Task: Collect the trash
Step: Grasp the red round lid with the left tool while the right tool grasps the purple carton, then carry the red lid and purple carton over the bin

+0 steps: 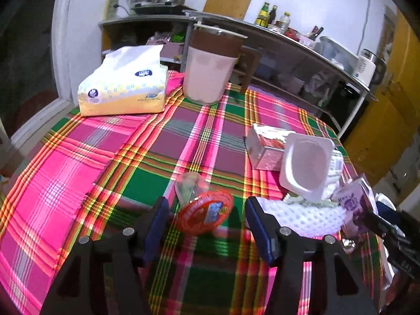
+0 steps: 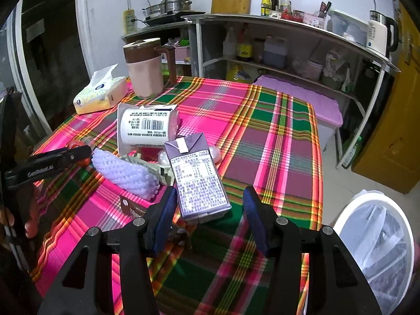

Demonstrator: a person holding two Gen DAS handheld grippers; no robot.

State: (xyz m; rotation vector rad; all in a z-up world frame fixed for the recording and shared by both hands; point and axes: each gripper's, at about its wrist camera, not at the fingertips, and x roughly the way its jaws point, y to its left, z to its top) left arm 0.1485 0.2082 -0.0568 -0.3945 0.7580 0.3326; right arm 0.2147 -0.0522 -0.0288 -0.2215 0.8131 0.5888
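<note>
Your left gripper (image 1: 207,218) stands wide apart around a red-lidded jelly cup (image 1: 203,214) near the worktop's (image 1: 78,157) front edge. Your right gripper (image 2: 208,207), likewise apart, flanks a purple drink carton (image 2: 198,178) untouched; bin (image 2: 378,246) beyond the right edge.

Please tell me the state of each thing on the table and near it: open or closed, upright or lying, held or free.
Left claw: open, around the jelly cup, not pressing.
Right claw: open, carton between, not gripped.
Jelly cup: tipped on its side, lid on.
Carton: lying flat, free.
Yogurt cup: on its side, empty.
Foam net: lying, free.
Jug: upright, lid closed.
Tissue pack: open, tissue out.
Bin: open, lined.
</note>
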